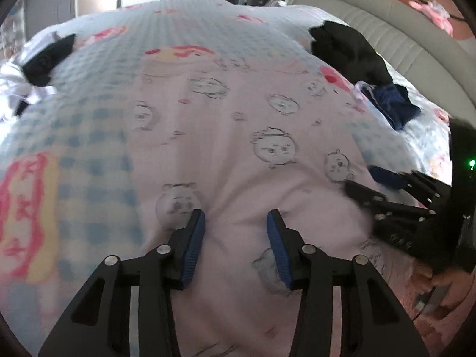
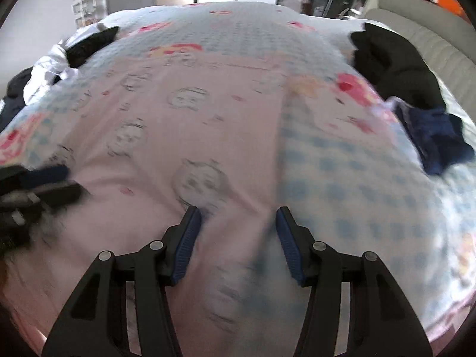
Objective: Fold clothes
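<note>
A pale pink garment (image 1: pixel 238 136) printed with cartoon faces lies spread lengthwise on the blue-checked bedcover (image 1: pixel 89 154). In the right wrist view the pink garment (image 2: pixel 193 119) runs up the middle and left. My left gripper (image 1: pixel 236 223) is open low over the garment's near end, where the cloth is rumpled between its blue pads (image 1: pixel 196 238). My right gripper (image 2: pixel 238 217) is also open over the near end, by the garment's right edge. Each gripper appears blurred in the other's view: the right gripper (image 1: pixel 369 183) at the right, the left gripper (image 2: pixel 53 178) at the left.
A black clothes heap (image 1: pixel 348 53) and a navy garment (image 1: pixel 392 104) lie at the bed's right side, beside a grey padded headboard (image 1: pixel 386 23). A black and white pile (image 1: pixel 38 59) sits at the left edge. Room furniture stands beyond the bed.
</note>
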A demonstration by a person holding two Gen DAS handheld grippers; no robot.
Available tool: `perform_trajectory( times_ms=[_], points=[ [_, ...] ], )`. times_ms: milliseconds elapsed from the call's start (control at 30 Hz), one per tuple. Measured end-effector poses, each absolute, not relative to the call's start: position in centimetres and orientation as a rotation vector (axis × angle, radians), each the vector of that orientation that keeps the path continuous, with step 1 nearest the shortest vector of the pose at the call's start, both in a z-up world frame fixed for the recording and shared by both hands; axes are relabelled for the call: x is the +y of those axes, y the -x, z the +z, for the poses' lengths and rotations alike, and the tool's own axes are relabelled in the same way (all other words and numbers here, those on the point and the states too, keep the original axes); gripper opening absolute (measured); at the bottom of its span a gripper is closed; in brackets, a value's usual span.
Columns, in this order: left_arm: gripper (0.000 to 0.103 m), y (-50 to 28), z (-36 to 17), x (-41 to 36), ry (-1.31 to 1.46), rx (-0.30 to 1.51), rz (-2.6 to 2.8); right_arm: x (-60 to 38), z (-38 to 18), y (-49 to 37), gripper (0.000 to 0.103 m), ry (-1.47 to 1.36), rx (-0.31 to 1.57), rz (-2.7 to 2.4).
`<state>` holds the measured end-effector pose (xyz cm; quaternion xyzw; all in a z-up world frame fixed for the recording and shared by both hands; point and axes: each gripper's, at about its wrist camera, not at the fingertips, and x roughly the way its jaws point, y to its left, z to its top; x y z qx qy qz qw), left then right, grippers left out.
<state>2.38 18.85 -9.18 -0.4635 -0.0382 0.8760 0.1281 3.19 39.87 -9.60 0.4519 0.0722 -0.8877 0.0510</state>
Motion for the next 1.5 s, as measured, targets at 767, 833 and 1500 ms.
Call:
perform_trajectory(
  times_ms=[767, 833, 1500],
  points=[
    [0.046, -11.2, -8.6, 20.7, 1.408, 0.008, 2.557, 41.0, -9.8, -10.4, 0.06, -1.414, 0.184, -2.589],
    [0.047, -11.8, -8.5, 19.1, 1.443, 0.011, 2.626, 42.0, -9.5, -11.0, 0.061, -1.43, 0.123, -2.592],
    [0.055, -15.4, -8.9, 15.5, 1.519, -0.319, 2.617, 41.8, -9.0, -13.6, 0.062, -1.459, 0.066, -2.564]
  ],
)
